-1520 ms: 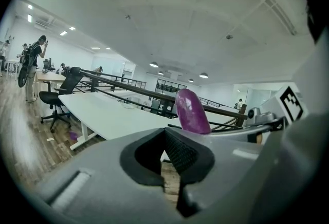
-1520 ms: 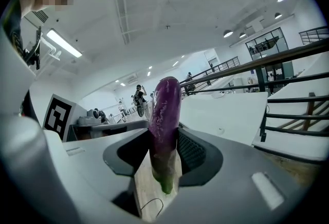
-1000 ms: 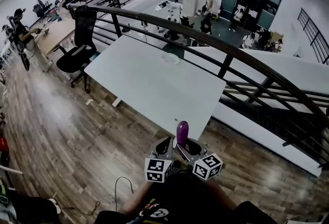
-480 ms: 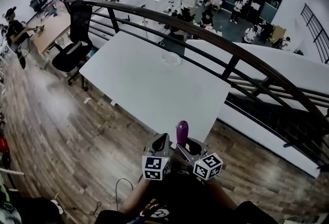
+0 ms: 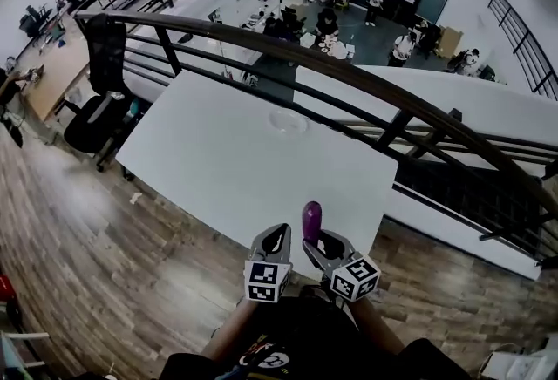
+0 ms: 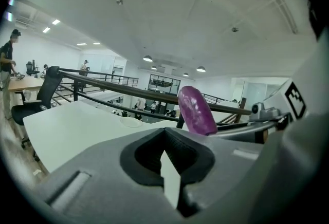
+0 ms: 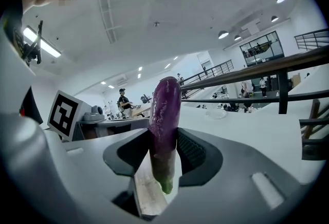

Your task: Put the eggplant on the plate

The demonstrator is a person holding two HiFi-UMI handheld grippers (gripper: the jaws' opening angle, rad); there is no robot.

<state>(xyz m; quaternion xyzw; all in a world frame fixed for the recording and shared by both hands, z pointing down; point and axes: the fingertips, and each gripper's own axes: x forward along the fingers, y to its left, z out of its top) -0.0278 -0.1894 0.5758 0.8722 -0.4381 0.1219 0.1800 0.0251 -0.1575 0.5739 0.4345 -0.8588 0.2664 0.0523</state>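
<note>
A purple eggplant (image 5: 311, 219) stands upright between the jaws of my right gripper (image 5: 323, 245), which is shut on its lower part; the green stem end (image 7: 165, 185) hangs below the pads. My left gripper (image 5: 277, 236) is close beside it on the left, shut, with nothing between its jaws (image 6: 163, 149). Both hover just short of the near edge of the white table (image 5: 218, 169). A clear glass plate (image 5: 288, 119) lies near the table's far edge, well ahead of both grippers. The left gripper view shows the eggplant (image 6: 196, 110) at right and the plate (image 6: 131, 122) on the table.
A curved black railing (image 5: 375, 82) runs behind the table, with a lower floor and people beyond it. A black office chair (image 5: 94, 99) stands at the table's left end. Wooden floor (image 5: 113, 256) lies below and to the left of the grippers.
Both grippers have moved forward together toward the table, the eggplant still held upright in the right one. The table and plate now appear nearer.
</note>
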